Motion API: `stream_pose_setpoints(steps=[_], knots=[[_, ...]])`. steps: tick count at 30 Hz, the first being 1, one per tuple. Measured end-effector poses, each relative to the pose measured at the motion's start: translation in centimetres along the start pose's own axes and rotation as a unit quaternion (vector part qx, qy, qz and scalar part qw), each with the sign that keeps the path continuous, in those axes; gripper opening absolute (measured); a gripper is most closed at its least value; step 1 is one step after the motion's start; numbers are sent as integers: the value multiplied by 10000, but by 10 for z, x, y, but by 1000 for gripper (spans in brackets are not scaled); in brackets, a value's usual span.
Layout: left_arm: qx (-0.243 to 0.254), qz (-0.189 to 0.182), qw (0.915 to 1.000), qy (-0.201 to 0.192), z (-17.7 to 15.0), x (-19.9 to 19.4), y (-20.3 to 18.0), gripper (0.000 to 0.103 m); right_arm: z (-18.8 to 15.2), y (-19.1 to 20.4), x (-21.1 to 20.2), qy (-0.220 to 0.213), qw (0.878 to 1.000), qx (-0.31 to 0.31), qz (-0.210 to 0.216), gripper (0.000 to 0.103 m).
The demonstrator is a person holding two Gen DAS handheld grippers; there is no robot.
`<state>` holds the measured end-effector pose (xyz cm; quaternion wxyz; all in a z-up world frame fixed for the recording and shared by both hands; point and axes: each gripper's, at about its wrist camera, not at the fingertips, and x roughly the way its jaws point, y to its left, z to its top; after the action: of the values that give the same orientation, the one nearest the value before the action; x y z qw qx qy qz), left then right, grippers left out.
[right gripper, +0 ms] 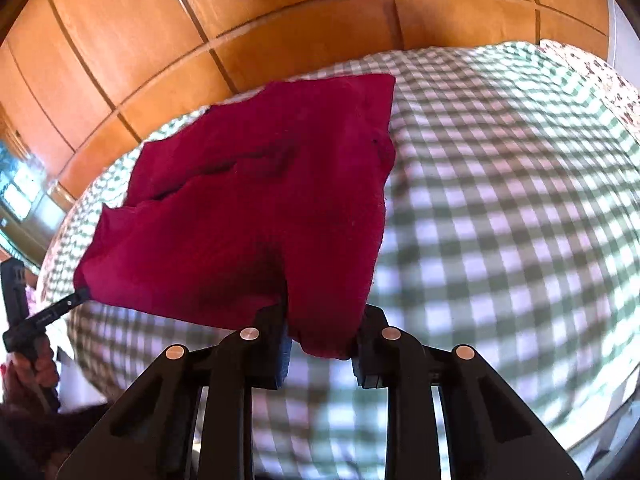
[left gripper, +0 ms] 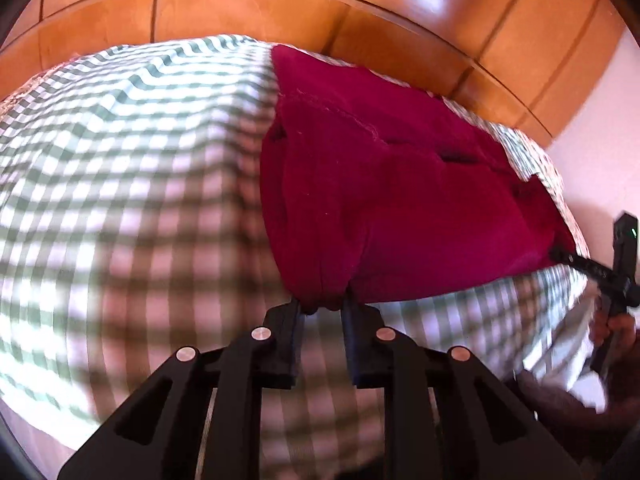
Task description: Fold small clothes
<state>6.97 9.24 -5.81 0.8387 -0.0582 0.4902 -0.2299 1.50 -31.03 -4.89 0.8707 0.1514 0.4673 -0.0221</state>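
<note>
We see a dark crimson garment, soft and slightly fuzzy like fleece or knit, with a pale stitched seam and a few creased folds across it. It is spread over a bed, its near edge lifted and drawn taut between our two tools. The left gripper has its black fingers clamped on a bunched near corner of the cloth. The right gripper likewise pinches a rounded fold of the other near corner, blue pads showing inside its fingers. Under the garment lies a green-and-white checked bedsheet, smooth with gentle ripples. Behind the bed stands a glossy orange-brown wooden panelled wall, divided by dark grooves into rectangles.
</note>
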Motion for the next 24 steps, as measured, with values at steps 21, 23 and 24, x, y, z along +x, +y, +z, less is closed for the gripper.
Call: stream_pose_setpoints(steps=[21,23,24], knots=[[651,1350,9876,-473,38,-8,-35,53,30,-4,-3,-492,9972,10,-565,66],[701,1414,9862,-502,41,-7,-39,54,33,-2,3,-473,9973,20,-560,66],[714,1441,9857,-504,42,-7,-40,56,35,-1,6,-453,9972,25,-588,66]])
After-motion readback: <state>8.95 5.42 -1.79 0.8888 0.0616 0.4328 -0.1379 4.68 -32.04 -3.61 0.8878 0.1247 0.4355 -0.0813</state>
